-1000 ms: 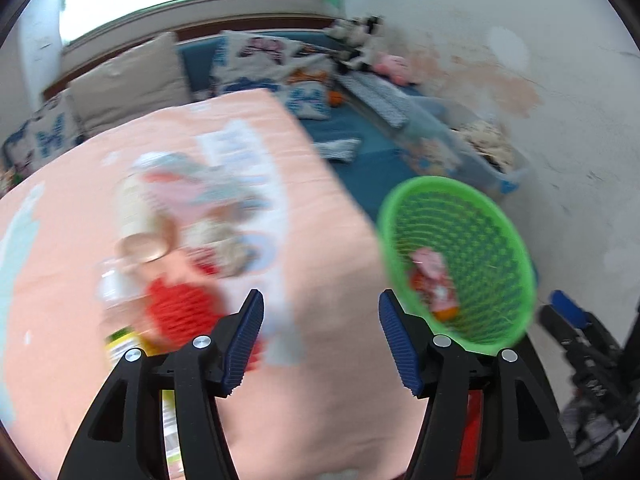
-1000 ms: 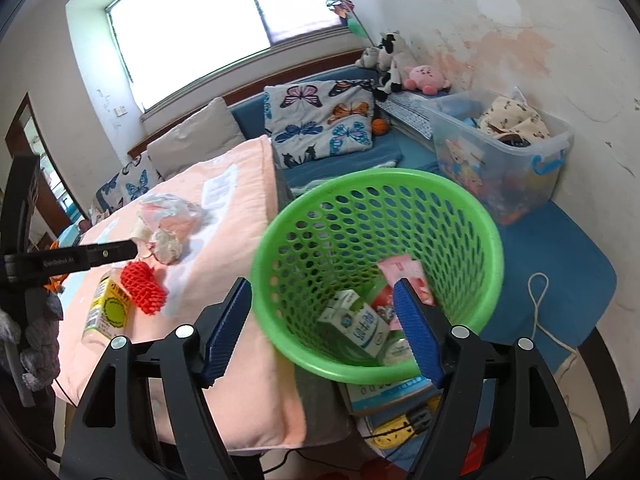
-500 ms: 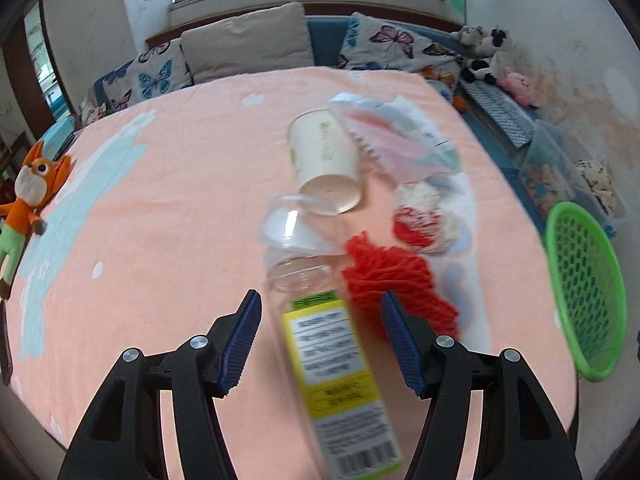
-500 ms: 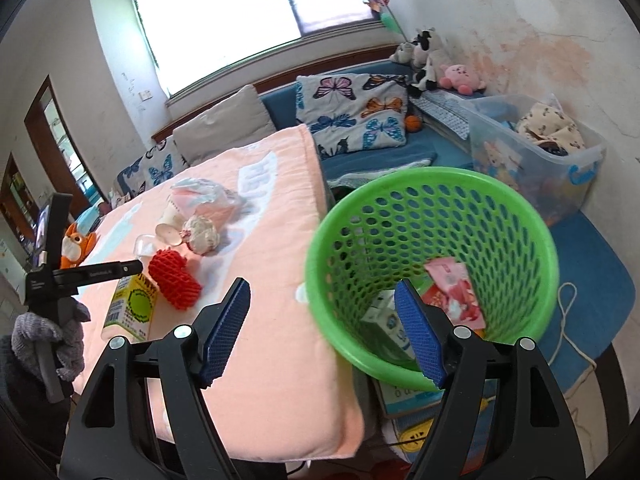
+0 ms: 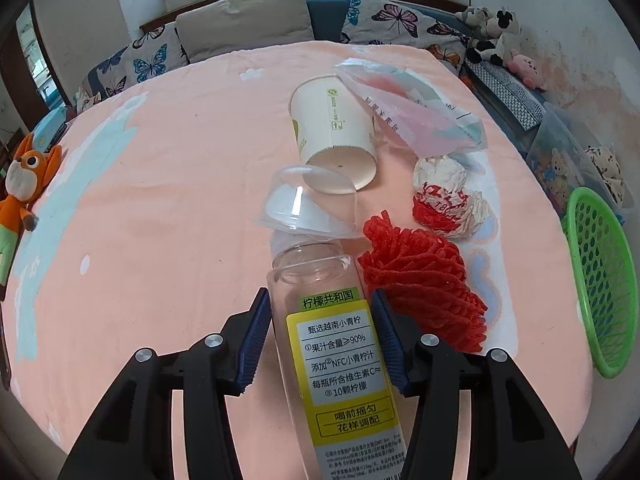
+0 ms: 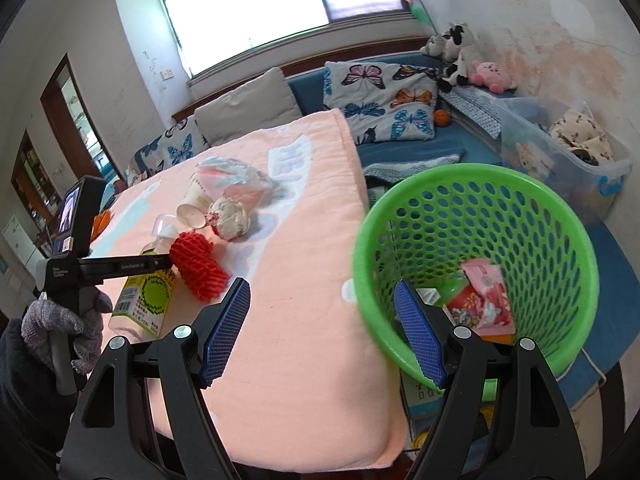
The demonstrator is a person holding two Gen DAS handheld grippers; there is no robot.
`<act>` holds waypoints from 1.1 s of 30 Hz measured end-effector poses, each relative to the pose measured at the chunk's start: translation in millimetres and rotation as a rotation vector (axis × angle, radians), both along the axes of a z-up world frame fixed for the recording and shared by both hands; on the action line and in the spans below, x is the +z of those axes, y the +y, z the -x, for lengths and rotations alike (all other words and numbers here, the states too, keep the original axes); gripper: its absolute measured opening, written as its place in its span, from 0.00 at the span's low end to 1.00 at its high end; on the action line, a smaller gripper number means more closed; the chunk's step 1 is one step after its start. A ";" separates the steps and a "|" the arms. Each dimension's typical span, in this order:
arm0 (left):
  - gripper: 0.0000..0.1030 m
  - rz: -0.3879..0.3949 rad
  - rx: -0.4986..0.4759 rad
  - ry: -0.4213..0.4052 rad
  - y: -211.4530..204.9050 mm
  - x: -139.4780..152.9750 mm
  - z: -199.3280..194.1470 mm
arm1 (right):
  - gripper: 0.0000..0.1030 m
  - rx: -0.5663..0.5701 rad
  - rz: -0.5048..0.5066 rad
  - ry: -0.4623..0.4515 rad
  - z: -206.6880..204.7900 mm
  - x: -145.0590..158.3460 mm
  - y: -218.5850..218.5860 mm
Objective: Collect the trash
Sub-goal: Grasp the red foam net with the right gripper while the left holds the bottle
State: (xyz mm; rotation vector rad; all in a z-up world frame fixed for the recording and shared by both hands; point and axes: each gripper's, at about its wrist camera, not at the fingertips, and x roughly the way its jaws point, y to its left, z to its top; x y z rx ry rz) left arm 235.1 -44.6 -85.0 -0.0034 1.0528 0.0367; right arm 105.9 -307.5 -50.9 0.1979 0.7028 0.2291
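A clear plastic bottle with a yellow-green label point(image 5: 338, 356) lies on the pink-covered table point(image 5: 168, 216). My left gripper point(image 5: 322, 336) has its blue pads on both sides of the bottle, touching or nearly touching it. The bottle also shows in the right wrist view point(image 6: 146, 300). Beside it lie a red foam net point(image 5: 424, 292), a crumpled wrapper point(image 5: 444, 196), a paper cup on its side point(image 5: 336, 132), a clear dome lid point(image 5: 308, 204) and a plastic bag point(image 5: 412, 112). My right gripper point(image 6: 322, 332) is open and empty, near the rim of the green basket point(image 6: 516, 200), which holds trash.
An orange plush fox point(image 5: 24, 184) lies at the table's left edge. A blue sofa with butterfly cushions point(image 6: 380, 100) stands behind the table. A clear storage box point(image 6: 560, 148) sits by the wall, right of the basket.
My left gripper swung from the basket back over the table, moved down to the bottle and narrowed around it. The right gripper drifted left, so the basket now sits further right.
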 end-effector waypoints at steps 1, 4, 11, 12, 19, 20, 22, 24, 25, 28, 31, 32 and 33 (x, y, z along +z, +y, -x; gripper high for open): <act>0.48 0.007 -0.001 0.001 1.3 -0.8 -0.3 | 0.73 0.004 0.002 0.002 -1.0 -0.2 2.0; 0.47 0.013 -0.014 -0.001 3.9 -1.0 0.9 | 0.73 0.020 0.004 0.011 -5.1 -3.1 7.7; 0.45 0.079 -0.062 0.016 15.0 3.6 8.7 | 0.73 0.065 0.015 0.020 -11.0 -6.6 27.8; 0.45 0.087 -0.070 0.014 17.4 5.2 11.5 | 0.73 0.074 0.016 0.022 -13.0 -7.0 31.9; 0.45 0.116 -0.101 -0.008 38.0 19.2 32.4 | 0.73 0.142 0.029 0.032 -29.3 -7.4 63.8; 0.45 0.117 -0.104 -0.014 40.6 21.6 35.9 | 0.73 0.152 0.030 0.034 -30.6 -7.8 68.3; 0.45 0.115 -0.108 -0.027 49.1 26.0 42.3 | 0.73 0.179 0.039 0.037 -36.7 -8.6 81.6; 0.45 0.116 -0.106 -0.034 57.0 28.6 46.7 | 0.72 0.210 0.038 0.043 -43.4 -10.2 95.4; 0.45 0.116 -0.103 -0.035 60.3 29.5 48.2 | 0.72 0.221 0.039 0.045 -46.0 -11.7 100.7; 0.45 0.133 -0.097 -0.039 74.0 32.6 51.8 | 0.72 0.253 0.045 0.058 -57.3 -16.1 119.7; 0.45 0.137 -0.089 -0.052 83.6 37.2 55.9 | 0.72 0.287 0.056 0.065 -68.3 -19.5 139.0; 0.45 0.141 -0.085 -0.057 87.5 39.0 56.8 | 0.71 0.294 0.059 0.065 -69.9 -20.0 143.4; 0.45 0.143 -0.082 -0.061 90.9 40.5 57.1 | 0.71 0.304 0.063 0.068 -72.9 -21.0 149.1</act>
